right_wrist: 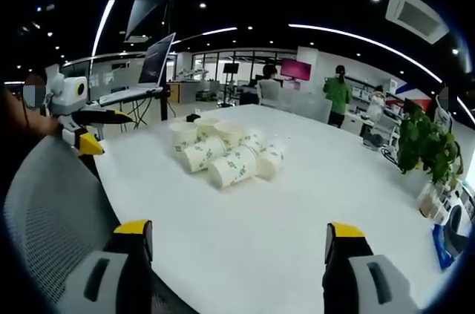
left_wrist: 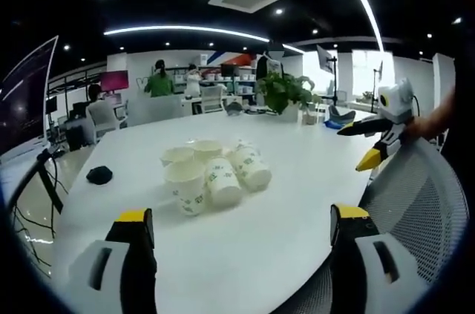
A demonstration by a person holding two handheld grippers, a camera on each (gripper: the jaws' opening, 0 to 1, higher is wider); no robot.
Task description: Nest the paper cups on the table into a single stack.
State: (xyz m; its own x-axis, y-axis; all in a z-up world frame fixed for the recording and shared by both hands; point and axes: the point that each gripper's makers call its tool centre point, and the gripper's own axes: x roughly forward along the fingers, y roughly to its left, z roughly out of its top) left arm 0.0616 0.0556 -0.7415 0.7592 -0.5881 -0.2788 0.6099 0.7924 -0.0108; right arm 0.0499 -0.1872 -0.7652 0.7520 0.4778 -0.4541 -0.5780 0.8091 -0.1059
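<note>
The left tool [left_wrist: 241, 243] stands with its jaws spread wide and nothing between them, low over the near edge of the white tabletop [left_wrist: 297, 180]. Straight ahead of it, well apart from the jaw tips, sits the cluster of cups [left_wrist: 211, 169]: some upright with open mouths, some lying on their sides, all touching or just beside one another, none nested into a stack. Beyond the left jaw lies a small dark object [left_wrist: 99, 174] on the tabletop. Far past the cups a potted plant [left_wrist: 286, 91] stands at the far edge. A grey mesh chair back [left_wrist: 423, 195] rises just beside the right jaw, and above it the right tool [left_wrist: 375, 139] comes in from the right, held by a hand; how far its jaws are parted cannot be told from here.

The right tool [right_wrist: 237, 243] likewise has its jaws wide apart and holds nothing, low over the tabletop [right_wrist: 334, 180]. The cups [right_wrist: 223, 152] lie ahead of it and a little toward its left jaw, well apart from the tips. A mesh chair back [right_wrist: 52, 203] sits beside the left jaw, and the left tool [right_wrist: 89, 128] shows above it, yellow-tipped, its jaws apart. The plant [right_wrist: 427, 143] is off beyond the right jaw. People [right_wrist: 338, 95] stand and sit in the office behind.
</note>
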